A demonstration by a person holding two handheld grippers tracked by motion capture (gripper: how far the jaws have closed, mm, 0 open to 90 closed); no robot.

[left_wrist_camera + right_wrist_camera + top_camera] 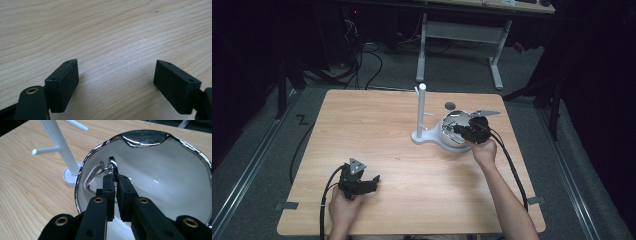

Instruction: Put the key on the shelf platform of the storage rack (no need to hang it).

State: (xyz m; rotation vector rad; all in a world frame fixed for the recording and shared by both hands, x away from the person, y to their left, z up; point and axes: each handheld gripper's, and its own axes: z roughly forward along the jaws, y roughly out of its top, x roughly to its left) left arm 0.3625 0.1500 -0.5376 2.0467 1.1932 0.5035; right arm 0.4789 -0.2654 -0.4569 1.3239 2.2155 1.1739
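A white bowl with a shiny chrome rim [446, 121] [140, 137] stands at the table's right rear, joined to the base of a white peg stand [421, 110] [60, 147]. My right gripper [460, 129] [115, 178] reaches into the bowl, its jaws shut on a silver ring [112, 165] that stands on edge between the pads. A second silver loop [95, 172] lies against the bowl's wall just beyond. My left gripper [373, 182] [116, 77] rests near the table's front left, jaws wide open over bare wood with nothing between them.
A small dark round disc [450, 105] lies on the wooden table [377, 130] behind the bowl. Two side pegs [43, 150] stick out from the stand's post. A white desk frame [494, 55] and cables [372, 60] sit on the floor beyond the table.
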